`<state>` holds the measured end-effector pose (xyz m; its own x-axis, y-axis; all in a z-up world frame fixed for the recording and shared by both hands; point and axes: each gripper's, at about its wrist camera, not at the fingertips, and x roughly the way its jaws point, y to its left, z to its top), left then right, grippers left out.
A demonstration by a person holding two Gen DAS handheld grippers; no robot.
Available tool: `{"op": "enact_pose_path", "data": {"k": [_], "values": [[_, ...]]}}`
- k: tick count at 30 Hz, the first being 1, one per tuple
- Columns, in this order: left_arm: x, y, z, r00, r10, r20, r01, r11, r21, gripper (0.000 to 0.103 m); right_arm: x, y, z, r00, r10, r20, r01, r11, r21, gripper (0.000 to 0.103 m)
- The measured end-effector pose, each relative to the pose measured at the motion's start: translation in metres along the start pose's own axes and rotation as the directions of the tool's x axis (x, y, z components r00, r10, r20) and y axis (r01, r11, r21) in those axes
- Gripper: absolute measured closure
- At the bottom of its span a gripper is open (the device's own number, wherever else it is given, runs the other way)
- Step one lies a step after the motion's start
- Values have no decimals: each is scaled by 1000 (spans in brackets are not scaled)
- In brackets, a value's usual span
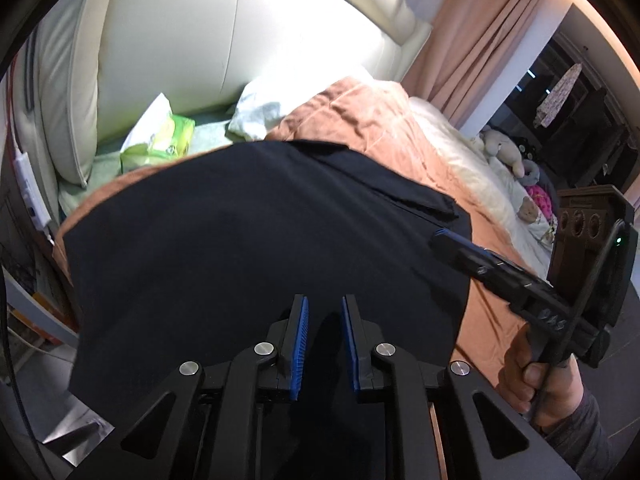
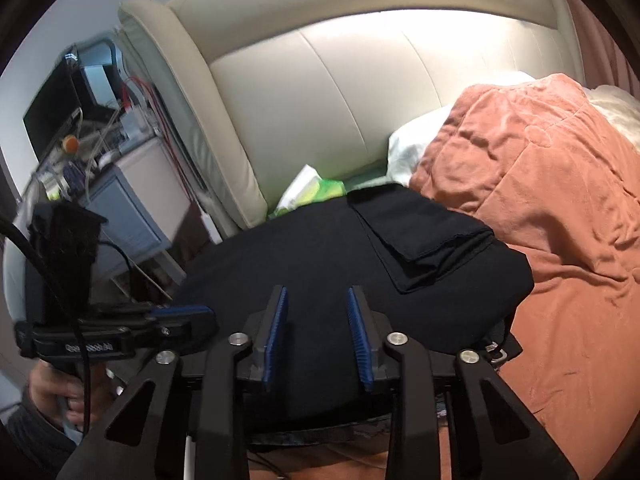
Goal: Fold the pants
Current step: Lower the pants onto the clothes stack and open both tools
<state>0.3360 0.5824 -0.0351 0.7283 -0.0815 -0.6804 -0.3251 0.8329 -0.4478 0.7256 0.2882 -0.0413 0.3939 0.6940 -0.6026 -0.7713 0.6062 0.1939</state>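
Note:
Black pants [image 1: 240, 240] [image 2: 320, 248] lie spread on an orange blanket [image 1: 360, 112] on a bed. One part is folded over on top at the far right [image 2: 424, 248]. My left gripper [image 1: 325, 300] sits low on the near side of the pants. Its blue pads stand a narrow gap apart, and dark fabric fills that gap. Seen from the right wrist, the left gripper [image 2: 208, 316] clamps the pants' left edge. My right gripper [image 2: 316, 290] is on the near right part, also narrow with black fabric between the pads. In the left wrist view the right gripper's tip [image 1: 436, 238] meets the pants' right edge.
A cream padded headboard [image 1: 240, 40] rises behind the bed. A green tissue pack [image 1: 160, 140] and a white pillow [image 1: 260, 112] lie in front of it. Stuffed toys [image 1: 504, 148] lie at the far right by pink curtains [image 1: 480, 40]. A cluttered nightstand [image 2: 132, 192] stands to the left.

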Motion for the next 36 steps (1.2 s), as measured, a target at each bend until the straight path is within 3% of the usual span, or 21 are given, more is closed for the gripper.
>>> {"op": "enact_pose_path", "data": {"k": [11,18,26,36], "values": [[34,-17,-8,998,-17,-53,17,1000,2,87,22,-39,-21,999,-7,-38,10,997,78,86],[31,-20,-19,999,13,-39,-14,1000,-27,87,19,-23,-22,997,-56,-44,60,995,80,86],[12,-24,-34,1000,-17,-18,17,1000,-27,87,-12,-13,-38,992,-93,-81,100,991,88,86],[-23,-40,-44,1000,-22,11,23,1000,-18,87,-82,-4,-43,989,-141,-43,145,982,120,82]]}}
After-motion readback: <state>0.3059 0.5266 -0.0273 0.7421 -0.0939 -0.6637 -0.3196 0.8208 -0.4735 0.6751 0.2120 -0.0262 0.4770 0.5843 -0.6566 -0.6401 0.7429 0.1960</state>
